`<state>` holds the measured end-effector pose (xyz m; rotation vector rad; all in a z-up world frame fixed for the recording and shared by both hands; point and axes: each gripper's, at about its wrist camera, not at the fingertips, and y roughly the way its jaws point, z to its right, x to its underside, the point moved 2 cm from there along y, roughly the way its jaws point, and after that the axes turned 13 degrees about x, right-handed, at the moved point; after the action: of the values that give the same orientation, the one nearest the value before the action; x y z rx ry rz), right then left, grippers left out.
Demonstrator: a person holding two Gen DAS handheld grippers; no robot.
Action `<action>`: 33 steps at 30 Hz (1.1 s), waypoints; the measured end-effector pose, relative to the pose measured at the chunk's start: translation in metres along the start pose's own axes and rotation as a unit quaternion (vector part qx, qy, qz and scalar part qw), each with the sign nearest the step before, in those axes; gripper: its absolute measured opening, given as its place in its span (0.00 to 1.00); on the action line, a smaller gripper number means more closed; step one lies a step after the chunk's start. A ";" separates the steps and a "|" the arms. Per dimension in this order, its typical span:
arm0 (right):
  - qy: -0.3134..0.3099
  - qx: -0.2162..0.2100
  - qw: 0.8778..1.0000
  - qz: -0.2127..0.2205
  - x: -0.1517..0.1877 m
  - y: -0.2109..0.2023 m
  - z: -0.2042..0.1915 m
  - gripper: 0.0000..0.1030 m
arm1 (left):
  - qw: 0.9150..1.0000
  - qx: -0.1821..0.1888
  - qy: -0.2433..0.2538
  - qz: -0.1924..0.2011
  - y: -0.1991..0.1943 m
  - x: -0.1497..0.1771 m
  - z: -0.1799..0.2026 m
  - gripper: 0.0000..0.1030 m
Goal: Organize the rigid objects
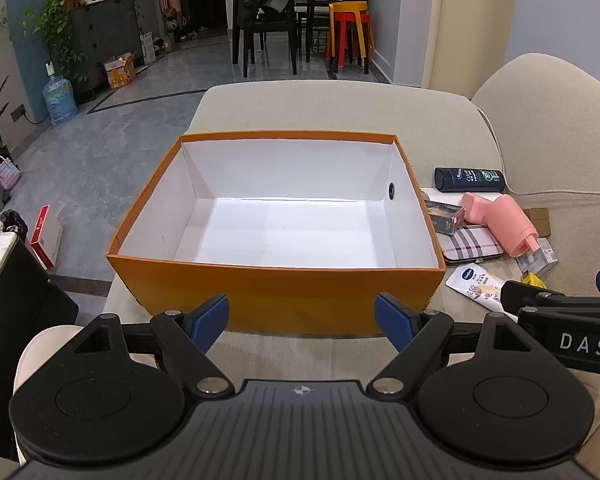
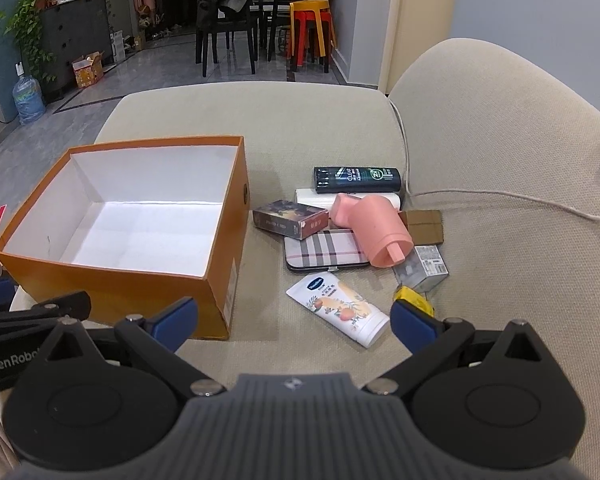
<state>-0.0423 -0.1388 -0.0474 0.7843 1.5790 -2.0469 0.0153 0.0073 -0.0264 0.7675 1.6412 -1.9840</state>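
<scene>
An empty orange box with a white inside sits on a beige sofa. To its right lies a heap of items: a white tube, a pink plastic piece, a plaid case, a dark carton, a black bottle, a clear small box and a yellow piece. My left gripper is open just before the box's near wall. Close behind the tube my right gripper is open and holds nothing.
A pale cable runs across the sofa seat to the right. A brown card lies behind the pink piece. Beyond the sofa are grey floor, dark chairs, coloured stools and a water jug.
</scene>
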 end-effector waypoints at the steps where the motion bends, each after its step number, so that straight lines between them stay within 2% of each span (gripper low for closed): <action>1: 0.000 0.000 1.000 -0.001 0.000 0.000 0.000 0.97 | 1.000 0.000 0.000 0.000 0.000 0.000 0.000 0.94; 16: 0.000 -0.003 1.000 -0.009 0.002 0.004 0.000 0.97 | 1.000 0.009 0.004 -0.001 0.000 0.003 -0.001 0.93; 22: 0.014 -0.019 1.000 -0.010 0.004 0.012 0.010 0.97 | 0.998 0.061 0.019 -0.003 0.006 -0.002 0.006 0.77; 25: 0.022 -0.019 0.999 -0.014 0.002 0.018 0.020 0.97 | 0.996 0.072 0.042 -0.013 0.012 -0.009 0.016 0.72; 27: 0.023 -0.022 0.999 -0.019 -0.001 0.024 0.027 0.89 | 0.994 0.089 0.050 -0.029 0.019 -0.016 0.022 0.71; 30: 0.037 -0.030 0.998 -0.037 -0.006 0.038 0.040 0.80 | 0.989 0.128 0.061 -0.046 0.030 -0.028 0.032 0.60; 31: 0.044 -0.036 0.997 -0.044 -0.007 0.044 0.045 0.76 | 0.986 0.137 0.076 -0.052 0.035 -0.032 0.038 0.57; 33: 0.054 -0.047 0.996 -0.059 -0.010 0.057 0.054 0.73 | 0.981 0.148 0.111 -0.058 0.043 -0.040 0.051 0.49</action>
<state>-0.0069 -0.2052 -0.0713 0.7967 1.8071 -2.0246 0.0665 -0.0512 -0.0248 1.0574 1.5584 -2.3318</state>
